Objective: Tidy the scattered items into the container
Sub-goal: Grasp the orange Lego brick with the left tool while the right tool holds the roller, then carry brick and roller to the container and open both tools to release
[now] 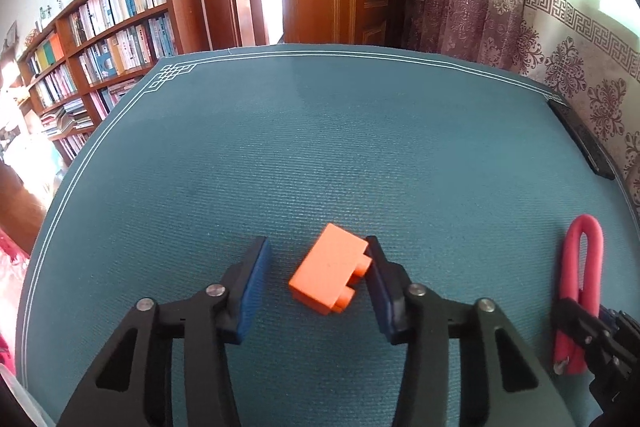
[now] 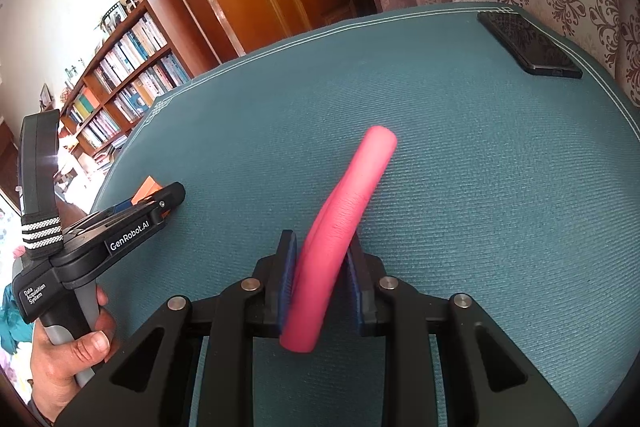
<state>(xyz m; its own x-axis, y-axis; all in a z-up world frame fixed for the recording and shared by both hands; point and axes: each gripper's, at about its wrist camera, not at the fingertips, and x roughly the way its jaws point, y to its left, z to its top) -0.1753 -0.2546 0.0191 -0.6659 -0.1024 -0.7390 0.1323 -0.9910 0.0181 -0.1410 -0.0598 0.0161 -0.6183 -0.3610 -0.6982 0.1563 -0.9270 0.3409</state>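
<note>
left wrist view: the left gripper (image 1: 318, 281) hangs low over a teal woven mat (image 1: 320, 155) covering the surface, its jaws released and spread wide around a small orange plastic building block (image 1: 330, 273). the block lies on the mat between the blue pads, touching the right pad and clear of the left. at the near right edge a looped pink foam tube (image 1: 580, 275) appears, pinched low down by the right gripper (image 1: 576, 331).

right wrist view: the right gripper (image 2: 322, 281) has its jaws clenched on the pink foam tube (image 2: 348, 211), which juts forward and up over the mat. only this view shows a flat black phone (image 2: 528, 45) at the far right of the mat and a hand (image 2: 70, 351) at the near left holding the left gripper's handle. no container shows in either view.
</note>
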